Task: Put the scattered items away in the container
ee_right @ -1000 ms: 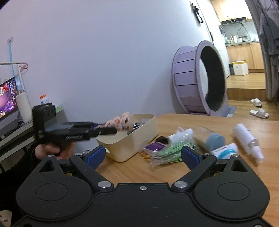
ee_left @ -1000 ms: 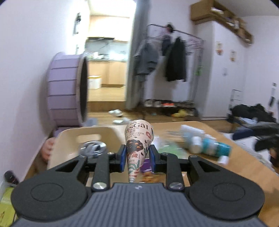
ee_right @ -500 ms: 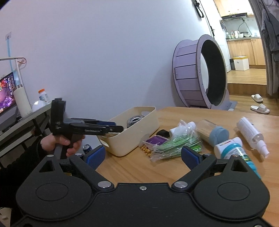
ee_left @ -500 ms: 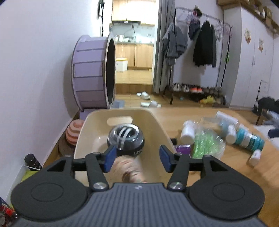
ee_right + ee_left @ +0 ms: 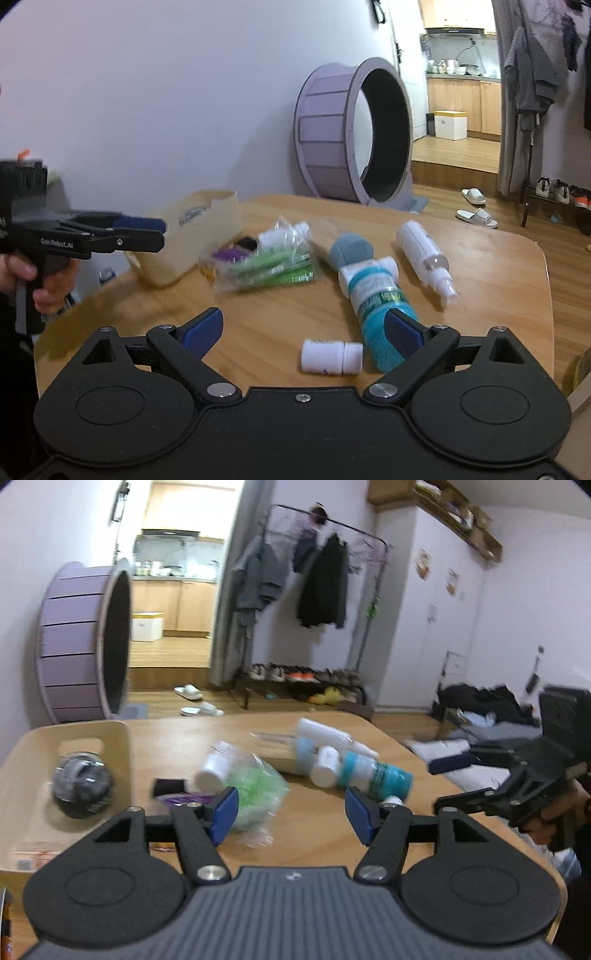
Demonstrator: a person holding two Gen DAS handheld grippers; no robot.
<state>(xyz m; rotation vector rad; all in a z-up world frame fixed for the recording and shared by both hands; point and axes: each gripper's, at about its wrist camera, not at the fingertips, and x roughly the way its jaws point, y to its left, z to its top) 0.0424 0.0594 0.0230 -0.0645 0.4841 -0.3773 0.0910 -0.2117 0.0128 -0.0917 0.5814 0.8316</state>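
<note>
My left gripper gapes wide, empty; right gripper likewise. Smooth cream plastic bin sits far left on wooden table, w/ glossy dark ball inside. Crinkly green-filled bag, teal-labelled bottle, small white cylindrical bottle lie outside, right of bin.

Your left gripper is matte black: blue finger pads, silver screws, ribbed grey body. Right gripper matches; "GenRobot.AI" lettering; bare-skinned hand.

Pale walls, wooden floor, laden clothes rack.
</note>
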